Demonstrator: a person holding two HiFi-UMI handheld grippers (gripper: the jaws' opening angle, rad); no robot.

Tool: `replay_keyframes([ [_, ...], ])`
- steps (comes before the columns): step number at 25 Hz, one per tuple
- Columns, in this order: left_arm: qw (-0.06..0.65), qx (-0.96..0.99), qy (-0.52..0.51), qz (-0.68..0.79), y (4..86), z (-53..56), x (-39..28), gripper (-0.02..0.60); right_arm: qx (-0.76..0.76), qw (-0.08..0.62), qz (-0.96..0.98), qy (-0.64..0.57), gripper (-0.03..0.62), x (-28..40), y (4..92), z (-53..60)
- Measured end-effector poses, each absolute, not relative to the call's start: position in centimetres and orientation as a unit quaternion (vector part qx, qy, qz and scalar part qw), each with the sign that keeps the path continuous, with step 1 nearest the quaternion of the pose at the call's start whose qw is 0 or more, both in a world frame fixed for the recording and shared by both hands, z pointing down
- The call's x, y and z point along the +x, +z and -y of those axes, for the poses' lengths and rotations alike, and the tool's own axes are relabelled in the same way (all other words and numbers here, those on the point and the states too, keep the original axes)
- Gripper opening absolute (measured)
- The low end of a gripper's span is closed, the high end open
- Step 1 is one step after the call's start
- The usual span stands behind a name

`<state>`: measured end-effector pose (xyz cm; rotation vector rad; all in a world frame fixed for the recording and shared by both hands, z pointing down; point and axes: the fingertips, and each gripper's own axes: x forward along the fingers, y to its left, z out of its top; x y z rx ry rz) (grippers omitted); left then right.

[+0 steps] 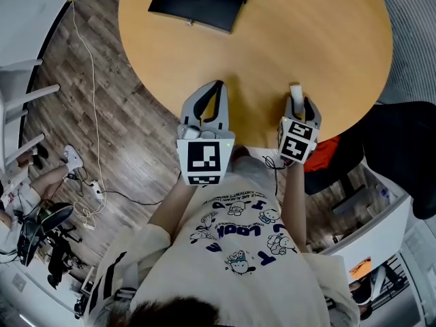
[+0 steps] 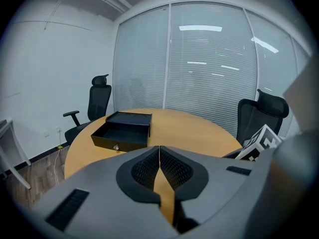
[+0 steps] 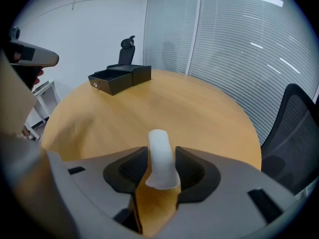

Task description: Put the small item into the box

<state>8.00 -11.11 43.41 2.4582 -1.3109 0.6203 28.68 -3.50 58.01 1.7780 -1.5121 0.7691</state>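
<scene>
Writing: nearest the camera, the white T-shirt (image 1: 238,244) is carrying blue cartoon print with a word that seems to read "LOOK", seen upside down. Each gripper's cube (image 1: 204,161) is showing black-and-white square markers.
Left gripper: the grey left gripper (image 1: 218,86) is hovering over the near table edge, its jaws pressed together at the tips.
Right gripper: the grey right gripper (image 1: 300,104), at 3 o'clock of the left one, is pinching the small white rounded item (image 3: 160,158) between its black pads (image 3: 192,171). The item is sticking out past the jaw tips, off the table.
Table: the round light-wood table (image 1: 306,39) is stretching from the grippers to the box.
Box: the black rectangular open box (image 1: 197,2) is sitting near the table's far edge, at 11 o'clock of the grippers and well apart from the item.
Head view only: a white cable (image 1: 92,121) is trailing over the wood-plank floor (image 1: 129,135) at 9 o'clock.
Gripper views only: the box's open tray, with a small silver lock (image 2: 116,147), is facing the left gripper. Black office chairs (image 2: 99,103) and closed blinds (image 2: 209,68) are standing beyond.
</scene>
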Motion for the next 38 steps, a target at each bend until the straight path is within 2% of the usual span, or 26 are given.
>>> replay_keyframes([
  [13,0.144,0.846,0.213,0.467,43.3,11.1,7.4,0.015,0.676,0.334,0.578,0.312,0.164,28.9,59.5,3.3],
  [25,0.127,0.840,0.187,0.493,41.6,9.5,7.8,0.015,0.665,0.290,0.628,0.282,0.163,27.0,55.8,4.3],
  [38,0.107,0.815,0.145,0.551,37.9,8.1,4.9,0.015,0.644,0.259,0.679,0.239,0.161,23.9,50.2,5.7],
])
